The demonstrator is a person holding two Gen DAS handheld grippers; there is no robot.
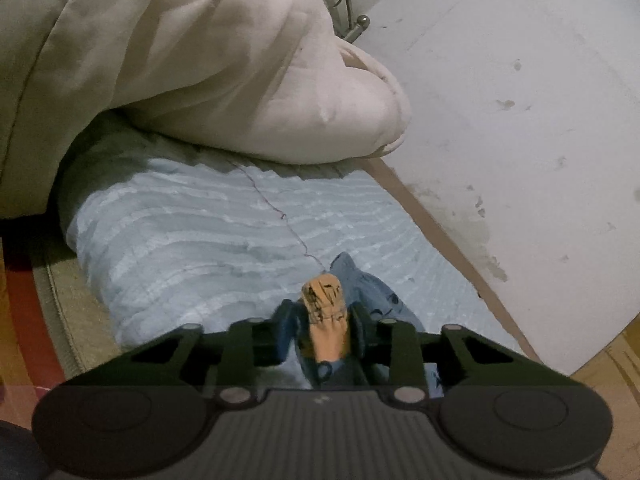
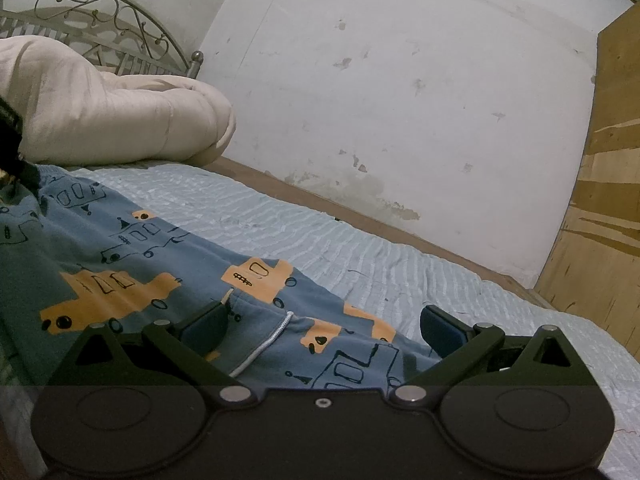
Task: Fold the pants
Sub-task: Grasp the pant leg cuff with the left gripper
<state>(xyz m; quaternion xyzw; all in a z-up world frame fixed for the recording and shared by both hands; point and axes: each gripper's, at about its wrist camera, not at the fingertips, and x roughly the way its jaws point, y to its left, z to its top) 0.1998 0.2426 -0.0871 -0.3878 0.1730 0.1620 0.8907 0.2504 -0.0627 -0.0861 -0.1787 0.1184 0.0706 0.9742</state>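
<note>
The pants [image 2: 132, 264] are blue with orange truck prints and a white drawstring [image 2: 264, 344]. They lie spread on the light blue bedspread [image 2: 360, 248]. My right gripper [image 2: 324, 328] is open, its jaws wide apart over the waistband area, holding nothing. My left gripper [image 1: 324, 316] is shut on a bunched fold of the pants [image 1: 326, 308], orange and blue cloth pinched between its pads, held just above the bedspread [image 1: 200, 232]. Part of the left gripper shows as a dark shape at the left edge of the right wrist view [image 2: 12, 152].
A bulky cream comforter [image 1: 224, 60] is piled at the head of the bed, also in the right wrist view [image 2: 112, 108]. A metal headboard [image 2: 104, 20] stands behind it. A stained white wall [image 2: 400, 100] runs along the bed's far side. A wooden cabinet [image 2: 600, 200] stands at right.
</note>
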